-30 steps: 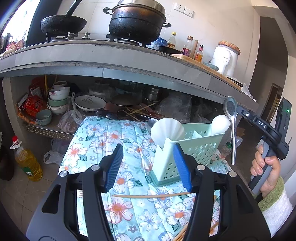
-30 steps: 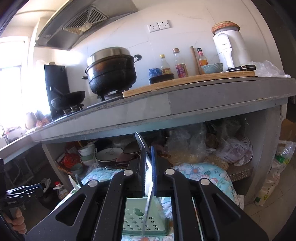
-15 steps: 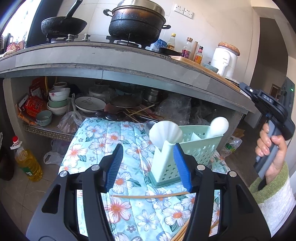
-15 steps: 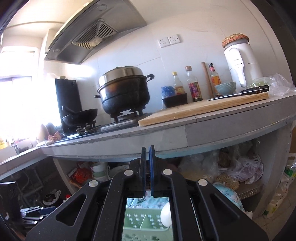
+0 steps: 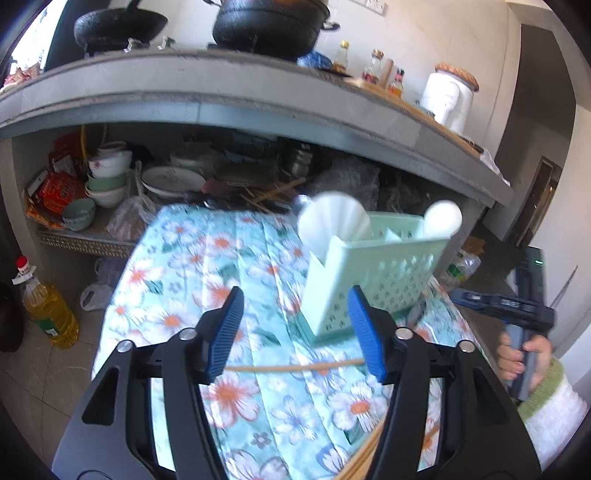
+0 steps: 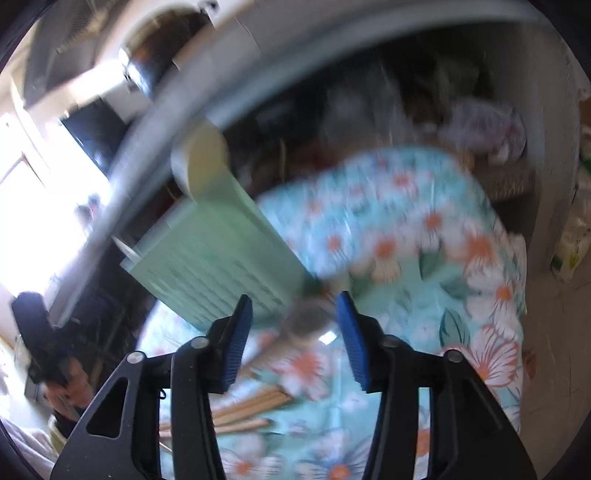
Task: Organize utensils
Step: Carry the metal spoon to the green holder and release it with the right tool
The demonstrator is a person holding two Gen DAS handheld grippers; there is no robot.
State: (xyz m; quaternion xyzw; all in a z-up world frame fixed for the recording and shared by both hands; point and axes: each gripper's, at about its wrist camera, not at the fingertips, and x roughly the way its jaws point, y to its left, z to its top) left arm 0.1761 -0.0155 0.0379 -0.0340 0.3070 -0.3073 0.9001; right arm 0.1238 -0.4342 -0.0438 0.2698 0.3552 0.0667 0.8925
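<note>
A mint green utensil caddy (image 5: 369, 273) stands on the floral cloth (image 5: 207, 258) and holds two white spoons (image 5: 332, 218). My left gripper (image 5: 295, 332) is open and empty, just in front of the caddy, above a single chopstick (image 5: 295, 367). My right gripper (image 6: 293, 332) is open, low over the cloth beside the caddy (image 6: 207, 258); the view is blurred. A metal spoon (image 6: 306, 321) lies between its fingers, and a bundle of wooden chopsticks (image 6: 243, 406) lies below. In the left wrist view the right gripper (image 5: 495, 302) is at the right edge.
A concrete counter (image 5: 258, 96) with pots (image 5: 269, 22) and bottles overhangs a shelf of bowls (image 5: 107, 181) and plates. An oil bottle (image 5: 48, 306) stands on the floor at left. More chopsticks (image 5: 365, 454) lie at the lower right of the cloth.
My right gripper held a metal spoon upright, then swung down to the cloth and opened. The spoon now lies on the cloth between its fingers. My left gripper tilted slightly.
</note>
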